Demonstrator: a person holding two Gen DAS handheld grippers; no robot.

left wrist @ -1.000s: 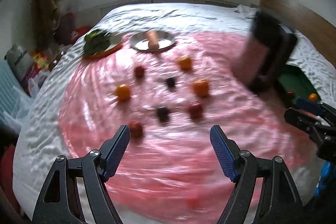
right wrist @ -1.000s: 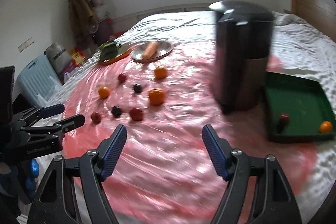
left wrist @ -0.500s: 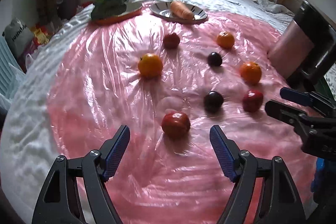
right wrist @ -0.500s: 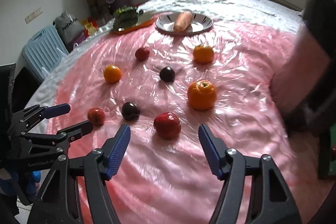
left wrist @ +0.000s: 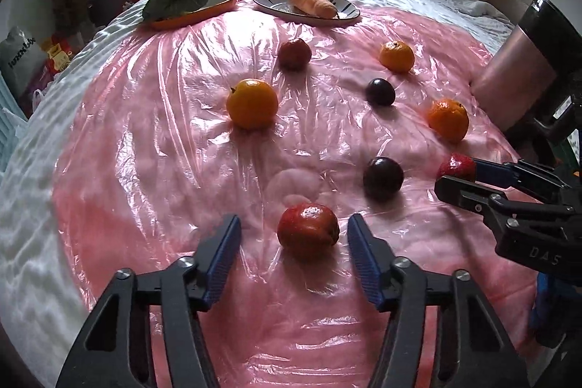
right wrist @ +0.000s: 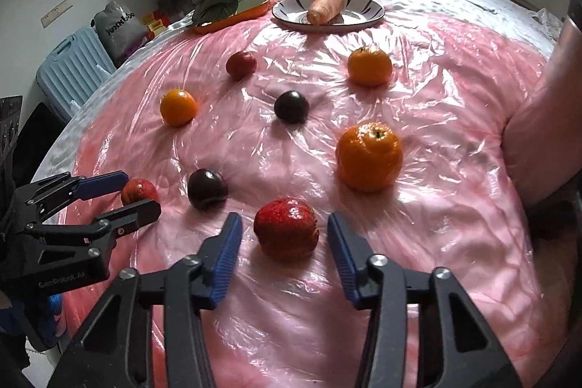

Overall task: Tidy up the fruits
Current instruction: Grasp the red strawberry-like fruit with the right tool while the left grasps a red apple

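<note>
While both grippers closed, each had a red fruit between its fingers, pads not yet touching: the left gripper [left wrist: 294, 242] around one red fruit [left wrist: 308, 231], the right gripper [right wrist: 283, 242] around another [right wrist: 286, 228]. These looked light, round and slick on the crinkled plastic sheet [left wrist: 163, 140]; squeezing across the widest middle seemed safest. Beyond lay plums [right wrist: 207, 188] and oranges [right wrist: 368, 155].

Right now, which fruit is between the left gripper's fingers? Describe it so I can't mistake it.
On the pink plastic sheet over the bed, find the left gripper, its jaws closing. Between them lies a red apple, nearest the camera. Unlike the dark plum beside it, it is bright red.
</note>
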